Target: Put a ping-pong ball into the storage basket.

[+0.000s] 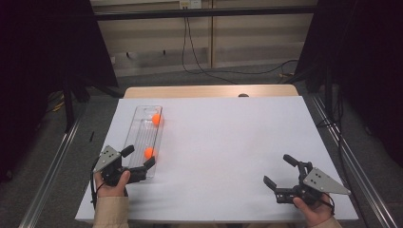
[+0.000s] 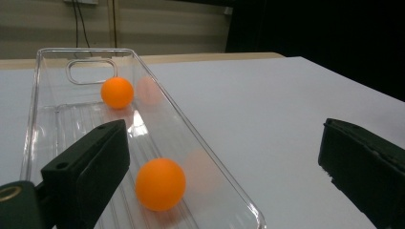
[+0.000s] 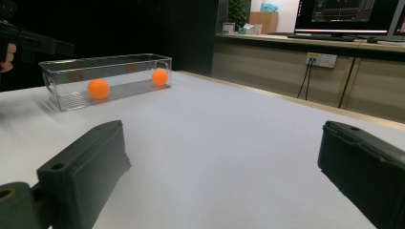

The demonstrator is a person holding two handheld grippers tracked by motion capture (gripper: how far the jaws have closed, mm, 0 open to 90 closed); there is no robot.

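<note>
Both grippers sit at the desk's near edge in the high view: left gripper (image 1: 139, 159) gapes, empty, at the clear tray (image 1: 134, 128) along the left edge; right gripper (image 1: 280, 170) gapes empty. Left gripper view: near ball (image 2: 160, 184) between the jaws, far ball (image 2: 117, 92) beyond. Right gripper view: bare desk (image 3: 224, 143) lies between jaws and tray.

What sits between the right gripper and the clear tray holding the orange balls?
Nothing: bare white table separates the right gripper from the clear tray, as the high view and right gripper view both show.

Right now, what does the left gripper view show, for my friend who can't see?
Two round orange balls lie in a long clear plastic tray on a white table. The left gripper is open, one black jaw over the tray, the other over the table.
</note>
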